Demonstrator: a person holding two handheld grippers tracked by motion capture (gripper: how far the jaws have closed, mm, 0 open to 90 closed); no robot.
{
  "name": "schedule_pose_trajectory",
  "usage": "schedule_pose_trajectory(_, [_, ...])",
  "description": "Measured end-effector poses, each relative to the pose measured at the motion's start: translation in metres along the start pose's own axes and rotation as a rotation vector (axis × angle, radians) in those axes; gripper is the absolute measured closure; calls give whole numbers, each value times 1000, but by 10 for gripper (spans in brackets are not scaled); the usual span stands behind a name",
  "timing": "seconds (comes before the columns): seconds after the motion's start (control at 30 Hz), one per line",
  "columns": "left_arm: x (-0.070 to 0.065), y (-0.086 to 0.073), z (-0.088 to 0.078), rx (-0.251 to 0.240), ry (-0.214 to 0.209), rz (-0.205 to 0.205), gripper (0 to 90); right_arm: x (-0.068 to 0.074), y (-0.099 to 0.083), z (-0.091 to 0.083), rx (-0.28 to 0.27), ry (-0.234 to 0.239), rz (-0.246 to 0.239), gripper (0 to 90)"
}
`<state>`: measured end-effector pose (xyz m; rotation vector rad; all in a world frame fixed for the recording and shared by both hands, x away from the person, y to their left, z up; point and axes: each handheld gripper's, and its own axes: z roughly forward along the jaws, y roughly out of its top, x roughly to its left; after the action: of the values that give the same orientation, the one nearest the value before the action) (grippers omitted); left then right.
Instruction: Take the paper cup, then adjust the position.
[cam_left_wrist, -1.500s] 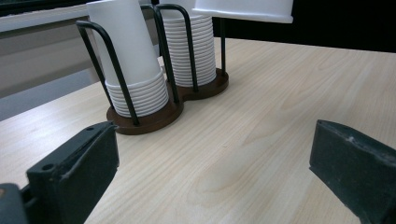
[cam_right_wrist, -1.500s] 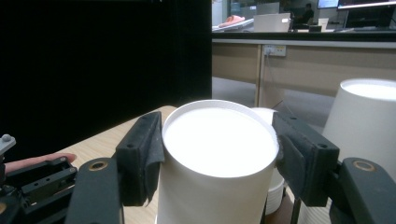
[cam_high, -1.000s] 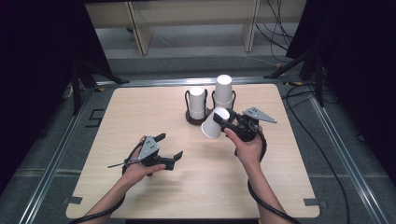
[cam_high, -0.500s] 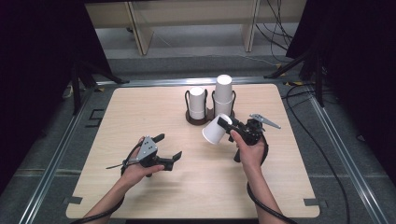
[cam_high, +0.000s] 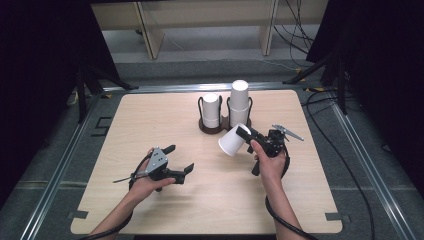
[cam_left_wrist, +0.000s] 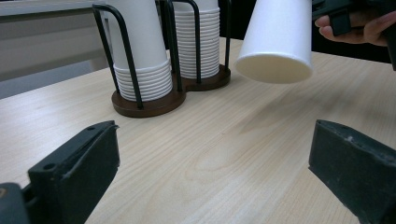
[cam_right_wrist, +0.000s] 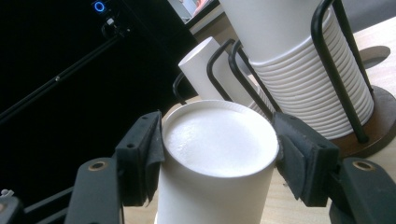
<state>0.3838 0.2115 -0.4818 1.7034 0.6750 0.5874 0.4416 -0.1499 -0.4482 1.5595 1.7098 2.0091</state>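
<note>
In the high view, a single white paper cup (cam_high: 231, 142) is held clamped in the right gripper (cam_high: 244, 135), tilted with its open mouth turned down and to the left, above the wooden table (cam_high: 150, 120) and just in front of the cup holder (cam_high: 223, 125). The step in hand is judged to be the carrying of one cup, apart from the stacks, toward a free spot on the table. The left gripper (cam_high: 181, 159) is held low over the table, well apart from the cup, with its jaws spread and nothing between them.

In the left gripper view, the two black jaws are seen standing wide apart over bare wood. The cup (cam_left_wrist: 278, 39) is seen hanging mouth-down above the table, not touching it. Behind it, the holder (cam_left_wrist: 154, 100) with its two wire-framed compartments is seen: each is filled with a stack of inverted white cups (cam_left_wrist: 144, 74), nested rim upon rim.

In the right gripper view, the closed base of the cup (cam_right_wrist: 217, 140) is seen gripped between both pads, which press on its sides near the bottom. The taller stack (cam_right_wrist: 303, 70) stands just beside it.

For the next move, it is judged that the cup must be either lowered or turned upright and set down on open wood, and the pads released only once it rests steady; a light cup could tip easily.
</note>
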Motion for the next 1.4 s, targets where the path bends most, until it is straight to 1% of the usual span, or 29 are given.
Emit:
schedule_pose_trajectory(0.03, [0,0,0,1,-1,0,12,-1,0,0,6,-16,-2,365])
schedule_pose_trajectory(0.07, [0,0,0,2,-2,0,12,-1,0,-1,4,-13,2,365])
schedule_pose_trajectory(0.1, [0,0,0,2,-3,4,12,1,0,-1,11,-18,43,365])
schedule_pose_trajectory(0.13, [-1,1,0,4,-3,5,13,-2,-1,-1,1,-20,12,365])
schedule_pose_trajectory(0.27, [-1,1,1,4,-7,13,13,-4,-2,-2,0,-19,22,365])
schedule_pose_trajectory(0.3, [-2,1,1,3,-9,13,13,-5,-3,-1,-1,2,22,365])
schedule_pose_trajectory(0.33, [-2,1,1,3,-11,11,13,-4,-3,-1,7,-13,19,365])
schedule_pose_trajectory(0.4, [-2,1,3,-12,-20,7,12,-4,-2,1,13,-10,20,365])
schedule_pose_trajectory(0.47, [-2,2,4,2,-20,13,10,-4,-2,4,18,-5,15,365])
schedule_pose_trajectory(0.5, [-3,2,6,-6,-23,14,10,-4,-2,5,29,-4,27,365])
schedule_pose_trajectory(0.57, [-4,3,8,7,-24,17,2,-5,-2,7,26,-13,24,365])
schedule_pose_trajectory(0.67, [-6,3,13,3,-28,20,0,-7,-3,8,24,-8,22,365])
schedule_pose_trajectory(0.7, [-6,4,15,4,-30,22,0,-7,-4,7,25,-8,45,365])
schedule_pose_trajectory(0.77, [-7,4,17,4,-30,20,0,-9,-5,6,25,-15,40,365])
schedule_pose_trajectory(0.8, [-7,5,18,6,-31,22,0,-10,-6,6,15,8,38,365])
schedule_pose_trajectory(0.83, [-8,5,20,-13,-39,24,0,-9,-6,5,28,-23,49,365])
schedule_pose_trajectory(0.87, [-9,5,21,-14,-44,22,0,-9,-7,4,30,-28,53,365])
schedule_pose_trajectory(0.9, [-11,7,21,5,-41,32,0,-10,-7,4,26,-24,51,365])
schedule_pose_trajectory(0.97, [-14,9,23,0,-53,41,0,-11,-8,4,23,-32,56,365])
schedule_pose_trajectory(1.1, [-20,13,29,3,-64,45,0,-12,-9,3,10,-4,76,365])
schedule_pose_trajectory(1.13, [-22,14,32,-16,-73,39,0,-12,-9,3,9,-2,79,366])
schedule_pose_trajectory(1.17, [-24,16,33,2,-70,45,0,-11,-9,3,13,-13,79,365])
schedule_pose_trajectory(1.2, [-25,17,35,-3,-75,43,0,-9,-9,3,17,-23,95,365])
schedule_pose_trajectory(1.23, [-27,18,38,-10,-79,42,0,-8,-9,3,20,-10,125,365])
schedule_pose_trajectory(1.27, [-28,19,39,-5,-80,48,0,-10,-9,3,19,-14,94,366])
schedule_pose_trajectory(1.3, [-29,19,42,-18,-86,47,0,-11,-9,3,19,-16,90,366])
schedule_pose_trajectory(1.33, [-30,21,43,-5,-86,53,0,-11,-9,4,14,-11,92,365])
schedule_pose_trajectory(1.37, [-31,21,45,-20,-91,48,0,-12,-9,4,13,-12,96,366])
schedule_pose_trajectory(1.4, [-32,22,46,-11,-92,52,0,-12,-9,3,13,-23,96,366])
